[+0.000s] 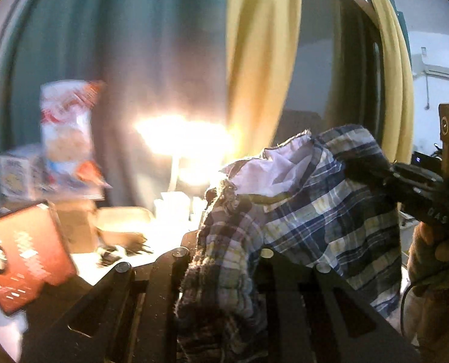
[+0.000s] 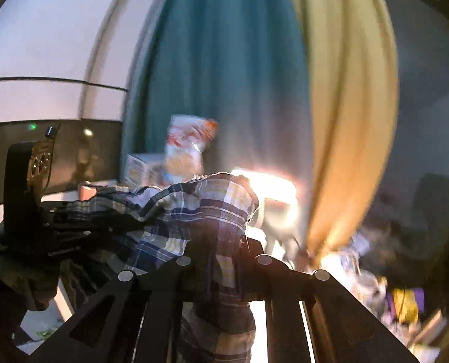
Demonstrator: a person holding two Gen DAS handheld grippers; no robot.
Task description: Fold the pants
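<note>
We are holding the plaid pants [image 1: 309, 211] up in the air, stretched between both tongs, in front of the teal and yellow curtains [image 2: 224, 60]. The left tongs [image 1: 221, 260] are clenched on one bunched edge, the right tongs [image 2: 224, 260] on the other. We judge this the lift-and-spread step; next we need to lay the cloth flat on the cluttered surface [image 1: 127, 260] and align the legs.

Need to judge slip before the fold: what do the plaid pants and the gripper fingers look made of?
Plaid pants: thin woven cloth, probably cotton, matte; frayed threads at the edge, soft folds, pale lining showing. Left gripper and right gripper are both clamped on it; their fingers look like rigid black plastic, dull sheen, with metal fasteners.
</note>
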